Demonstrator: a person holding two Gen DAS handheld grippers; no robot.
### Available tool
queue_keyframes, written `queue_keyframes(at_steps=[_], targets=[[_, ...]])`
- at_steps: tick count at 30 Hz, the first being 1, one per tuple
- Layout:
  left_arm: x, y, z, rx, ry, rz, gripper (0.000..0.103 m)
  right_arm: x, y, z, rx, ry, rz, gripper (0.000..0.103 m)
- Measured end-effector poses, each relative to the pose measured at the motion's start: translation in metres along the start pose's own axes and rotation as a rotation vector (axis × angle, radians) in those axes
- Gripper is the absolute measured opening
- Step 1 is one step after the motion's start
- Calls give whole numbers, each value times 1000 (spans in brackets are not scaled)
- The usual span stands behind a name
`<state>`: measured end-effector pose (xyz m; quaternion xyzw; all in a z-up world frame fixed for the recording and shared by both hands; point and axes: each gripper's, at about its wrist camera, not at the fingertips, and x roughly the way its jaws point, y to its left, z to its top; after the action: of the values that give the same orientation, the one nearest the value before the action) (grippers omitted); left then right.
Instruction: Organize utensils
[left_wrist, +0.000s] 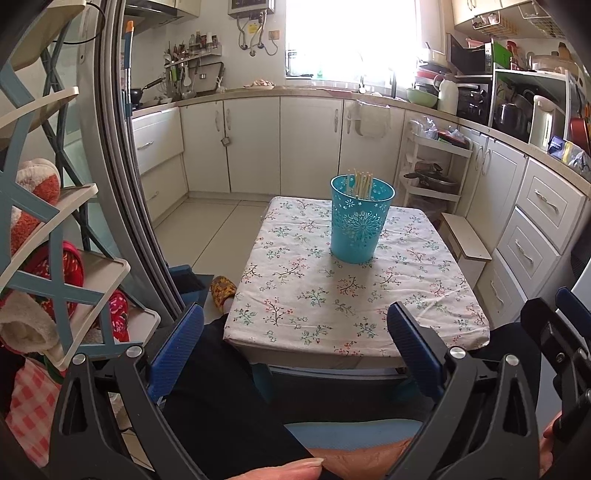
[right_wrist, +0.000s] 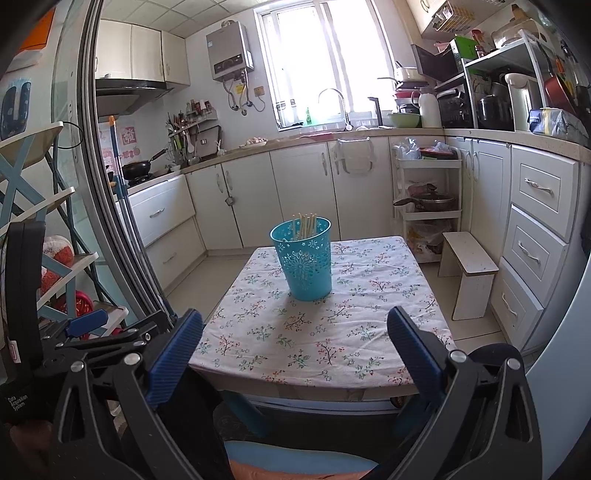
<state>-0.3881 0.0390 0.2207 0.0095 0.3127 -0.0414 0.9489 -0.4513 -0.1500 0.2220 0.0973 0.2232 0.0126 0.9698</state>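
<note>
Left wrist view: left gripper (left_wrist: 295, 347) wide open, empty, held off the near edge of the surface (left_wrist: 354, 295); teal cup (left_wrist: 361, 218) upright toward the far side, chopsticks (left_wrist: 361, 182) inside.
Right wrist view: right gripper (right_wrist: 295, 349) wide open, empty.

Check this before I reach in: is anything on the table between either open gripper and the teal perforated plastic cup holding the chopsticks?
Nothing visible. The teal perforated plastic cup stands alone on the floral tablecloth; only bare cloth lies between it and the left gripper or right gripper.
</note>
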Motion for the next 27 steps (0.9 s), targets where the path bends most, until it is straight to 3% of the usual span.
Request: queue_keyframes(at_steps=[27], targets=[[1, 3, 3, 12, 0, 23, 96, 5, 3, -1, -21, 15, 2, 96]])
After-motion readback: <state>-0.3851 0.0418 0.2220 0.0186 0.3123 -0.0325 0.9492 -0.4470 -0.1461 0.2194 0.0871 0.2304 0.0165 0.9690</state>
